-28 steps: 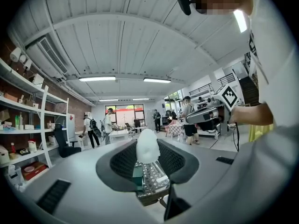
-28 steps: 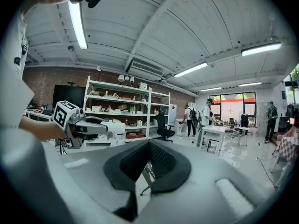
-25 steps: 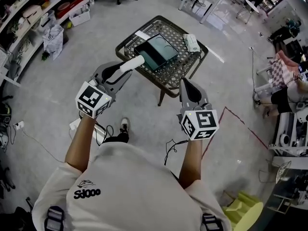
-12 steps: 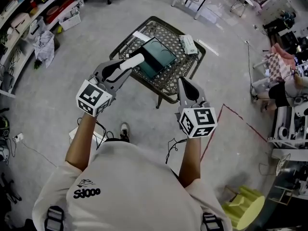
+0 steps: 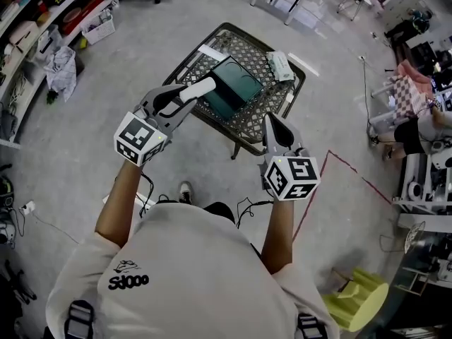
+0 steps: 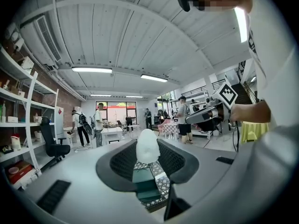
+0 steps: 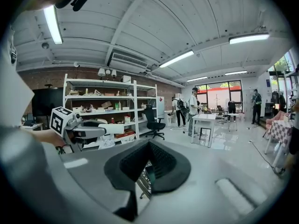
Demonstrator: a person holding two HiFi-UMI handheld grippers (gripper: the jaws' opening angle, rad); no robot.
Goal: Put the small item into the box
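My left gripper (image 5: 189,94) is shut on a small white item (image 5: 203,86), held above the near left edge of the mesh table (image 5: 263,99). In the left gripper view the white item (image 6: 147,146) sits upright between the jaws, with the dark green box (image 6: 145,185) below it. The box (image 5: 234,86) lies open on the table's middle. My right gripper (image 5: 277,127) hangs over the table's near right edge, jaws together with nothing in them. Through its narrow gap a sliver of the box (image 7: 150,173) shows.
A white packet (image 5: 280,64) lies on the table's far right corner, a white card (image 5: 212,51) at its far left. Shelving (image 5: 42,27) stands along the left wall. Red tape (image 5: 353,179) marks the floor at right. People stand by distant desks (image 7: 205,122).
Both grippers have edged slightly forward toward the table. The left gripper still holds the white item; the right gripper's jaws stay together.
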